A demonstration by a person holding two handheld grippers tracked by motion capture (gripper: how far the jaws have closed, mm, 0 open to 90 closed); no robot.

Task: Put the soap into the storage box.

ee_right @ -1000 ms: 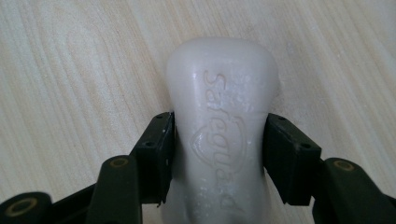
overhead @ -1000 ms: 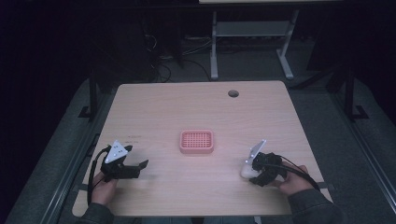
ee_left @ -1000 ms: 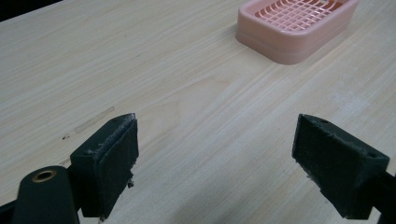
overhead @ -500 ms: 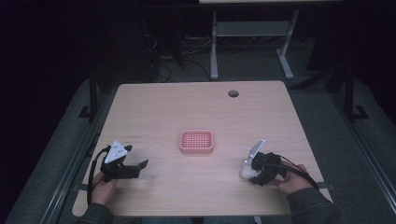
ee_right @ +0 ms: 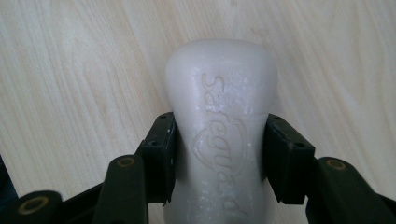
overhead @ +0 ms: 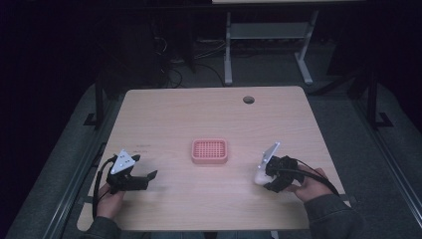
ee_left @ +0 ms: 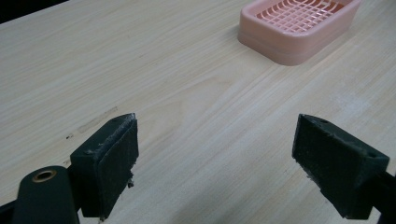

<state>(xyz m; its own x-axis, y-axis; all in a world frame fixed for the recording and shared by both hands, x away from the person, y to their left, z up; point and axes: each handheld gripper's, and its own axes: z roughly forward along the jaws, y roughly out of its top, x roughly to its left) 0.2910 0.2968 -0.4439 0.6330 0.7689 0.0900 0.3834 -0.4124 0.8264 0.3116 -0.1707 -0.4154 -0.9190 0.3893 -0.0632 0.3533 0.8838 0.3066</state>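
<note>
- High view: the pink soap dish [overhead: 209,151] sits dead centre on the wooden table [overhead: 199,114], so either hand can get to it. The right gripper [overhead: 263,175] is down at the near right with a white bar of soap [overhead: 259,177] at its tip, low over the table and well apart from the dish. The left gripper [overhead: 144,177] hangs at the near left, pointing roughly toward the dish and holding nothing; my guess is it's just parked out of the way.
- Left gripper view: its two black pads [ee_left: 108,163] are spread wide with only bare wood between them. The dish shows far right, grid insert facing up, ready to take the bar.
- Right gripper view: the pads [ee_right: 161,149] have just been closing and now pinch the soap across its narrow waist. Smart spot, I think, since the bar flares out on both sides of the waist, so it shouldn't slide out. The embossed logo faces up, and the table is right beneath it.
</note>
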